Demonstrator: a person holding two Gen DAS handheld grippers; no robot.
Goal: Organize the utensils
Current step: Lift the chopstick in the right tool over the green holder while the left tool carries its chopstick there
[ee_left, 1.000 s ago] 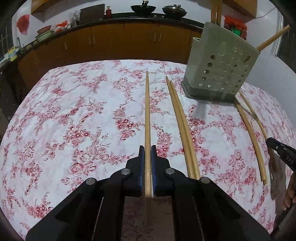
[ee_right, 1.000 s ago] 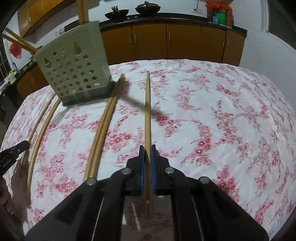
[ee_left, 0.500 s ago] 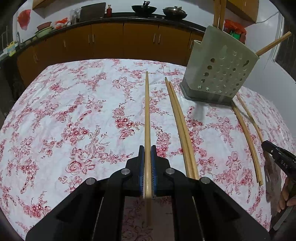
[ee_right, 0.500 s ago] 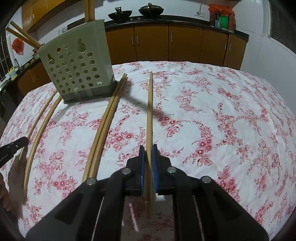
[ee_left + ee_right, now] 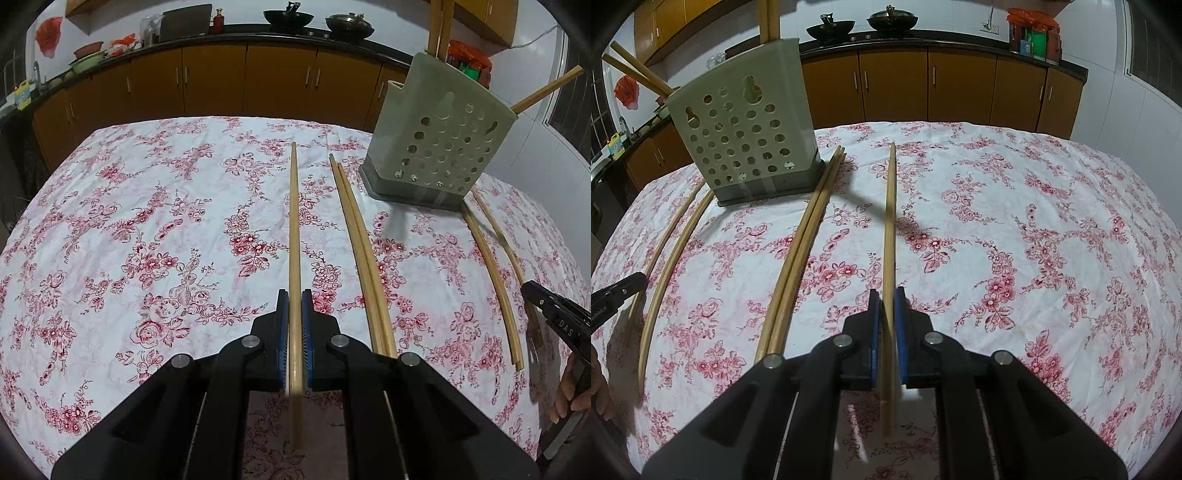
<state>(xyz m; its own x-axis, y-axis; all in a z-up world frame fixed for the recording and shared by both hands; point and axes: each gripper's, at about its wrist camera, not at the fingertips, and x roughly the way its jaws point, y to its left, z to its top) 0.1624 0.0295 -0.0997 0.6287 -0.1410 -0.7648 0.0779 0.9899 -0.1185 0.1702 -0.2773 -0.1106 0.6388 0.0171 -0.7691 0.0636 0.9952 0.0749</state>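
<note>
Chopsticks mostly remain on the floral worktop (image 5: 147,229): a few stand in the perforated holder (image 5: 439,147), upper right in the left view, while two pairs (image 5: 364,254) lie loose beside it. Each tool, left (image 5: 294,332) and right (image 5: 886,332), is clamped on one chopstick (image 5: 294,236). Only the right view shows its stick (image 5: 889,236).

Each black hand-held gripper (image 5: 294,295) has blue pads (image 5: 282,339) and silver screws (image 5: 249,341).

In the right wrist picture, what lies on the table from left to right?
Two curved chopsticks → green holder → chopstick pair → chopstick in the right tongs → bare flowered tablecloth.
</note>
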